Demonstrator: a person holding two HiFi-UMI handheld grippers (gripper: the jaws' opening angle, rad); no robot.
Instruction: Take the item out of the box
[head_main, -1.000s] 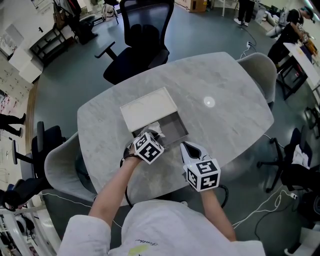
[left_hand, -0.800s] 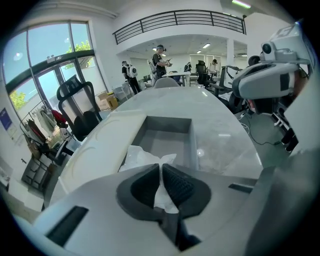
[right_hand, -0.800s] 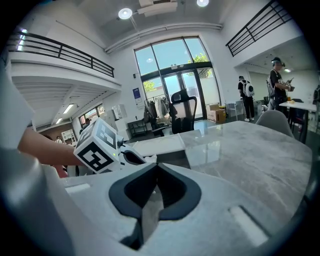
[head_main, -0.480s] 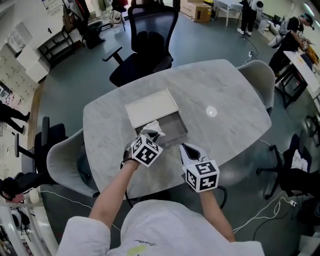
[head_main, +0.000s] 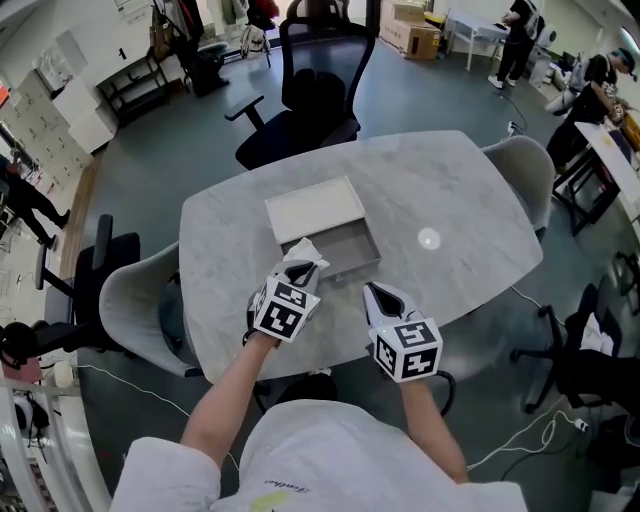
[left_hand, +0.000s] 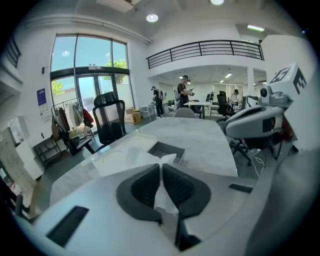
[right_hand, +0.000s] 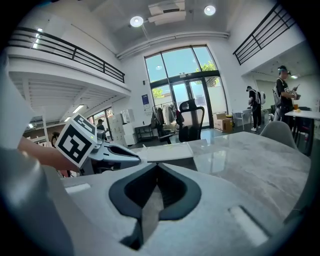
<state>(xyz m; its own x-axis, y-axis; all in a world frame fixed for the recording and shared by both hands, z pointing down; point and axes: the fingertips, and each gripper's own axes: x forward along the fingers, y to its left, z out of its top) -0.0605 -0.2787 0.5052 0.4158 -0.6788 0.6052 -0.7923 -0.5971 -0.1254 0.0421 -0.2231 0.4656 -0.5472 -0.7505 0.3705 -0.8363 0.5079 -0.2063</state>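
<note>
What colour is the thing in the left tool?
The item is white; left gripper view shows it best.

Counting one marble table (head_main: 450, 190). Logging one open box (head_main: 358, 268), one lid (head_main: 315, 208) and one white sheet (head_main: 305, 250). Tallying two grippers, the left gripper (head_main: 299, 270) and the right gripper (head_main: 372, 293), and two marker cubes (head_main: 280, 310) (head_main: 408, 350). Noting two grey shell chairs (head_main: 130, 300) (head_main: 525, 165) and at least three black office chairs (head_main: 315, 100) (head_main: 95, 270) (head_main: 590, 360).

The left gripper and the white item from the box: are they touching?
Touching. In the left gripper view, the left gripper has its jaws closed on the white item, which is pinched between them.
</note>
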